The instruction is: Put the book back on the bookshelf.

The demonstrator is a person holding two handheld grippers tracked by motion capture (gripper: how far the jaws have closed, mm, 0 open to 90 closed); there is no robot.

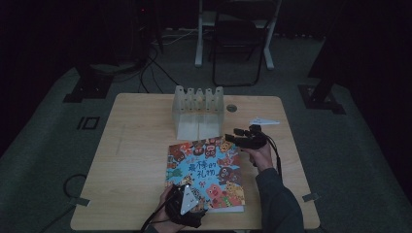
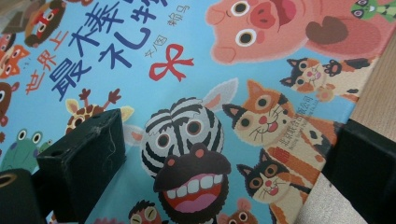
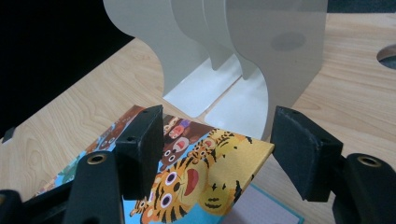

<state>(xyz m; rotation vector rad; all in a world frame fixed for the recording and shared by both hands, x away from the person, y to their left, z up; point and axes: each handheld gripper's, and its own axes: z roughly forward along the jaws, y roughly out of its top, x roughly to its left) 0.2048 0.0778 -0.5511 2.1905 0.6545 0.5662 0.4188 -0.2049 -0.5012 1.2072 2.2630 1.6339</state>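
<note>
A picture book with cartoon animals on a blue cover lies flat on the wooden table. My left gripper hovers over the book's near left corner. In the left gripper view the left gripper is open above the cover, with one jaw over the book and the other past its edge. My right gripper is at the book's far right corner. In the right gripper view the right gripper is open and straddles the slightly raised tiger corner; the right jaw stands apart from it.
A pale slotted book rack stands just behind the book, close ahead in the right gripper view. A round hole is in the tabletop beside it. A white folded paper lies at the right. A chair stands beyond the table.
</note>
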